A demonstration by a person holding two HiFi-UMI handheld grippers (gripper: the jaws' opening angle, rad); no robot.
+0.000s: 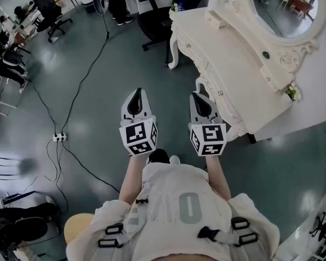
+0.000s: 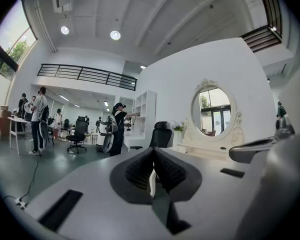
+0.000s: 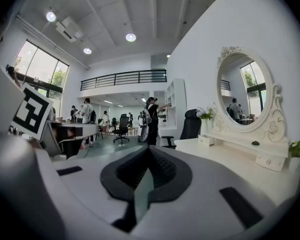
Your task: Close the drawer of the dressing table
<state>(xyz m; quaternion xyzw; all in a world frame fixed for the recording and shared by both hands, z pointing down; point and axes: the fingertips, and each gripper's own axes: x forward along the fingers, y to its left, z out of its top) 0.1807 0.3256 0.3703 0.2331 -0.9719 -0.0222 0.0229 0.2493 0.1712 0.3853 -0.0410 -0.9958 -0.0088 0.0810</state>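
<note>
The white dressing table (image 1: 244, 75) with its oval mirror (image 1: 282, 4) stands at the upper right of the head view. Its carved drawer front (image 1: 220, 94) faces me, and I cannot tell whether a drawer stands out. My left gripper (image 1: 137, 92) hangs over the floor to the left of the table, shut and empty. My right gripper (image 1: 199, 95) is close to the table's front, also shut with nothing held. In the left gripper view the pads (image 2: 140, 170) meet, and the table (image 2: 210, 151) lies ahead to the right. The right gripper view shows closed pads (image 3: 162, 169) beside the tabletop (image 3: 230, 159).
A black office chair (image 1: 157, 15) stands by the table's far end. Cables and a power strip (image 1: 60, 137) lie on the floor at left. A round stool (image 1: 79, 227) is behind me. People and desks (image 2: 40, 119) fill the far room. Small flowers (image 1: 292, 93) sit on the table.
</note>
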